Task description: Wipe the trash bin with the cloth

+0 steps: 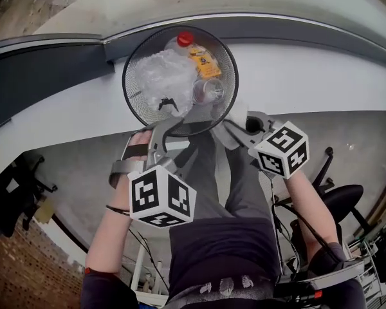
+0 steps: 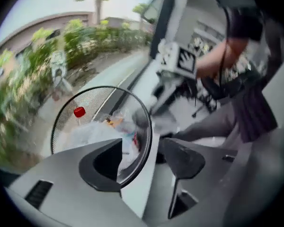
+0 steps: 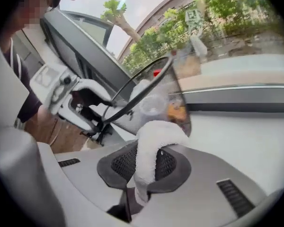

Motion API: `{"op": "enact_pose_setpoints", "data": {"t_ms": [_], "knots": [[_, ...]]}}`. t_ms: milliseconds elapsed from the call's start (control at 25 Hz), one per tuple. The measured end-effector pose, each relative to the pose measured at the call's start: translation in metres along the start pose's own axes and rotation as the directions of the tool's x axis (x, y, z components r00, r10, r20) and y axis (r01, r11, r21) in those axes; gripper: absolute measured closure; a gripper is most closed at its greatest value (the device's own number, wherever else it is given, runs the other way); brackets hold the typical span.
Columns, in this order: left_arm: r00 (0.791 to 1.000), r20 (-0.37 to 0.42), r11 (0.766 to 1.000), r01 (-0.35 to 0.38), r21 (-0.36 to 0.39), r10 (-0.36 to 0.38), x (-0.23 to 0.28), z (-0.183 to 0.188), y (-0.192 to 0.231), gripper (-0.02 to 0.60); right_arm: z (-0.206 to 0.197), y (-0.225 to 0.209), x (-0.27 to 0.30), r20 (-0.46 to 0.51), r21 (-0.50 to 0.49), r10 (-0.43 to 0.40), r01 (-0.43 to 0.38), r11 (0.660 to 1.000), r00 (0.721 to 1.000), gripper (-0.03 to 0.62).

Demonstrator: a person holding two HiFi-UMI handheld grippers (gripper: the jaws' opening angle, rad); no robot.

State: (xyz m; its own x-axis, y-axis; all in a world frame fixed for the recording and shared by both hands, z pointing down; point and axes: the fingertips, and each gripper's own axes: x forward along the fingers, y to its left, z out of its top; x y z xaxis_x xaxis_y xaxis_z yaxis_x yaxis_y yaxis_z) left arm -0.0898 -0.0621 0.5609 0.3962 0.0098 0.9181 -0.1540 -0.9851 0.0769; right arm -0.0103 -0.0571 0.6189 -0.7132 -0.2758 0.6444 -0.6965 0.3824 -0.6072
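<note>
Head view, twelve o'clock: mesh trash bin (image 1: 180, 76), litter (image 1: 170, 76) inside. At its six o'clock edge, left gripper (image 1: 169, 126) spread wide, unclamped. At four o'clock, right gripper (image 3: 144, 164) pinching white cloth (image 3: 149, 141).

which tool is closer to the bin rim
Left. The left tool is open astride the bin rim; the right tool, gripping the cloth, sits beside it, outside the mesh.

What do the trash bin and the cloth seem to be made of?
Trash bin: black wire mesh, probably painted metal; the wall is see-through with a fine grid and a thin rim. Cloth: white terry-like fabric, matte; its surface looks fuzzy and it bends softly.
</note>
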Motion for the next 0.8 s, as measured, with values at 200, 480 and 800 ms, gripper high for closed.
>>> {"op": "enact_pose_setpoints", "data": {"t_ms": [200,480,800], "knots": [[0.961,-0.146,0.953,-0.198,0.230,0.235,0.026,-0.050,0.027,0.316,0.049,-0.089,-0.054,0.203,0.234,-0.317,0.269,0.934,0.926,0.543],[0.989,-0.106,0.978,-0.120,-0.172,0.102,0.034,-0.011,0.012,0.390,0.018,-0.041,-0.001,0.116,0.148,-0.182,0.164,0.975,0.976,0.543],[0.990,0.141,0.875,0.049,-0.482,0.023,0.032,0.048,0.011,0.526,-0.029,0.101,0.053,-0.097,-0.090,0.277,-0.286,0.954,0.956,0.543]]}}
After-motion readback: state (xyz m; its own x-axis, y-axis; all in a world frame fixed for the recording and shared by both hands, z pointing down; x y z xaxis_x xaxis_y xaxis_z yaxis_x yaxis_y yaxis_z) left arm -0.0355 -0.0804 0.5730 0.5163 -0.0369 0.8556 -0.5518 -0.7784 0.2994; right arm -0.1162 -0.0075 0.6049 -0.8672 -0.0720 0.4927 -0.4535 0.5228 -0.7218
